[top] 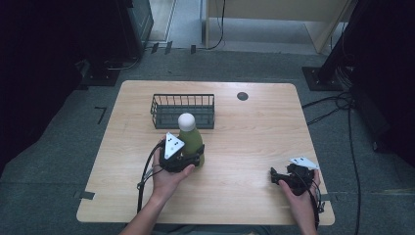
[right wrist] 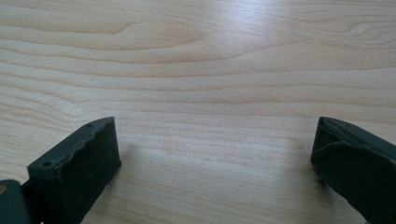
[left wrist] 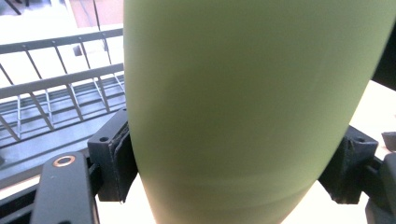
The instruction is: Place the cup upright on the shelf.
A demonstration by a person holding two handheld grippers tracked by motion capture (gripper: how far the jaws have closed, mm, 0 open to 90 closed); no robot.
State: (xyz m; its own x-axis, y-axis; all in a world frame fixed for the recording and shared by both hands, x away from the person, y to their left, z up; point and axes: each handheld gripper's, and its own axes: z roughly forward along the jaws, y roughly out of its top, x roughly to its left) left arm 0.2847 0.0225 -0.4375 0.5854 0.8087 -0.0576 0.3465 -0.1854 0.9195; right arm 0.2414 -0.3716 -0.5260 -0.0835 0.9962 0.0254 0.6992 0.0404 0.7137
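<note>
The left gripper (top: 190, 159) has its jaws closed around the lower body of the tall pale-green bottle with a round white cap (top: 190, 138), which stands upright on the light wooden bench (top: 254, 142) just in front of the dark wire basket (top: 183, 110). The step in hand looks like a grasp; next likely calls for lifting it over the basket's near rim. The right gripper (top: 281, 177) rests at the bench's near right, jaws wide apart and empty
</note>
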